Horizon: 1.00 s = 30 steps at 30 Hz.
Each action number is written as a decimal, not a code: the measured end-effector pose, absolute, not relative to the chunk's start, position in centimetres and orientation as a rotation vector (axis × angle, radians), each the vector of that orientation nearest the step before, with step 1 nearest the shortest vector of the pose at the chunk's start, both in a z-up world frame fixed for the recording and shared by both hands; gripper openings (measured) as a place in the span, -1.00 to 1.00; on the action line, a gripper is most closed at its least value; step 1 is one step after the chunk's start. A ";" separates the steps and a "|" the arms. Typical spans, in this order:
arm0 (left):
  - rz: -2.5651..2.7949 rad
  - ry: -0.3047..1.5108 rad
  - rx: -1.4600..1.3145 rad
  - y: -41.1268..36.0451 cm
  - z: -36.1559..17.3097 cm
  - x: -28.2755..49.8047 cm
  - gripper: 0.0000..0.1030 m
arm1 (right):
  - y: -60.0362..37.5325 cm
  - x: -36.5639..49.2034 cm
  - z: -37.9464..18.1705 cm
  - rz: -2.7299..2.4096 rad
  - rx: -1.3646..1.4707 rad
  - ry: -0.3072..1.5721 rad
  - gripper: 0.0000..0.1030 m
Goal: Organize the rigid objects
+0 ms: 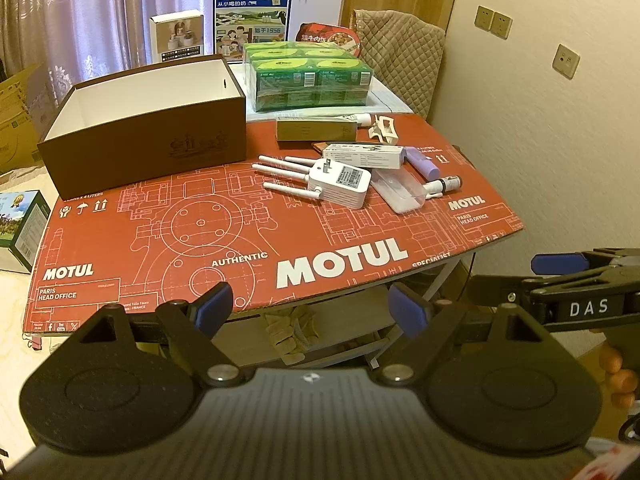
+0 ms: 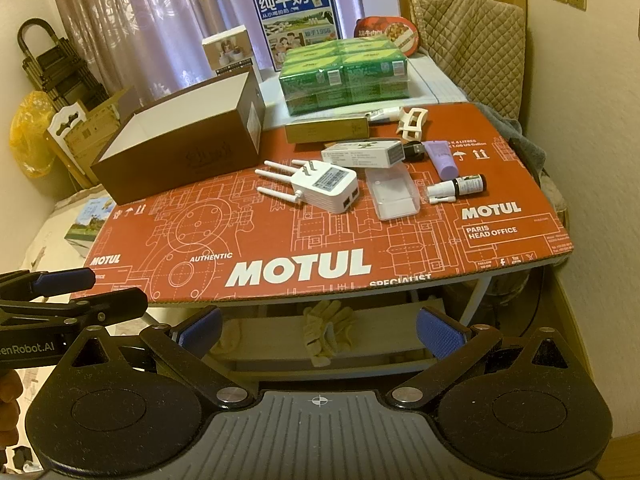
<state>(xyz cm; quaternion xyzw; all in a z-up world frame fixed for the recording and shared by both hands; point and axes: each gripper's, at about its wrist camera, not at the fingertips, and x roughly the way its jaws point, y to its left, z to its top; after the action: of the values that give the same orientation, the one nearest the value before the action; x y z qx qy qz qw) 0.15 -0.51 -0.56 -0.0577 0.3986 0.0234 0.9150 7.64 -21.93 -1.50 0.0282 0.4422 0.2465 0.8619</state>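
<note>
The left claw (image 1: 310, 312) hangs just off the near edge of the tabletop (image 1: 160, 240), its blue-padded fingers spread wide with nothing between them. The right claw (image 2: 318, 326) is in the same state: fully spread, empty, held short of the edge. In the left view the right claw's arm juts in at 3 o'clock. Both seem parked back like this because no pick has begun, which keeps the whole layout in sight.

The tabletop is covered by a flattened red printed cardboard sheet, matte and smooth. At 10 o'clock on it stands a brown box (image 1: 152, 136), rectangular, open-topped, white inside and apparently empty; I judge it to be the container meant for the loose items.

Those items lie clustered from the centre toward 2 o'clock, apart from the box:
- a white hard-plastic router (image 1: 340, 182) on its side, with thin rod antennas pointing toward the box;
- a clear plastic case (image 1: 402, 194), flat and rounded, touching the router's right end;
- a white carton (image 1: 364, 156) lying just behind them;
- a lilac tube (image 1: 424, 164) at the carton's right end;
- a small dark bottle (image 1: 444, 184) with a white spray top, lying down;
- a gold oblong box (image 1: 316, 130) and a cream hair clip (image 1: 384, 130) farther back.

The router's antennas look awkward to grasp; its blocky body seems the safer hold.
</note>
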 end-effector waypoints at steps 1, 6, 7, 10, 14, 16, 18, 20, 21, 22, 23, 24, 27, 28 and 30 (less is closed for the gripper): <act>0.049 0.821 -0.119 -0.5 -0.6 0.2 0.60 | -21.9 7.6 -1.5 0.518 0.059 0.927 0.96; 0.048 0.821 -0.119 -0.6 -0.6 0.1 0.60 | -22.0 7.6 -1.5 0.518 0.060 0.927 0.96; 0.047 0.822 -0.119 -0.5 -0.5 0.2 0.60 | -21.9 7.5 -1.5 0.519 0.060 0.928 0.96; 0.047 0.821 -0.119 -0.4 -0.5 0.2 0.60 | -21.9 7.5 -1.6 0.518 0.059 0.926 0.96; 0.047 0.822 -0.120 -0.4 -0.5 0.2 0.60 | -21.8 7.5 -1.6 0.518 0.060 0.924 0.96; 0.048 0.823 -0.120 -0.4 -0.5 0.2 0.60 | -22.4 7.2 -1.5 0.522 0.062 0.923 0.96; 0.051 0.826 -0.119 -0.9 -0.5 0.0 0.60 | -22.4 7.3 -1.5 0.523 0.062 0.924 0.96; 0.054 0.828 -0.119 -1.1 -0.5 0.0 0.60 | -22.5 7.3 -1.5 0.525 0.063 0.925 0.96; 0.056 0.831 -0.121 -1.2 -0.6 -0.1 0.60 | -22.5 7.2 -1.5 0.527 0.064 0.926 0.96; 0.058 0.833 -0.123 -1.3 -0.6 -0.2 0.60 | -22.6 7.2 -1.5 0.529 0.064 0.928 0.96; 0.058 0.836 -0.126 -1.3 -0.7 -0.2 0.60 | -22.6 7.2 -1.6 0.531 0.065 0.930 0.96; 0.059 0.841 -0.129 -1.4 -0.8 -0.2 0.60 | -22.8 7.3 -1.7 0.533 0.066 0.931 0.96; 0.054 0.852 -0.132 -1.5 -0.9 -0.1 0.60 | -23.2 7.4 -2.0 0.538 0.072 0.939 0.96; 0.049 0.858 -0.133 -1.5 -0.9 0.1 0.61 | -23.4 7.5 -2.0 0.538 0.075 0.941 0.96; 0.043 0.862 -0.134 -1.5 -0.9 0.3 0.60 | -23.5 7.8 -2.2 0.536 0.081 0.947 0.96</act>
<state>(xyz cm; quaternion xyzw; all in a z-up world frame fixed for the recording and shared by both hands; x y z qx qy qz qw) 0.28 -1.54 -0.91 -0.0648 0.4176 0.0207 0.9061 7.78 -23.55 -2.18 0.0384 0.4504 0.2548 0.8548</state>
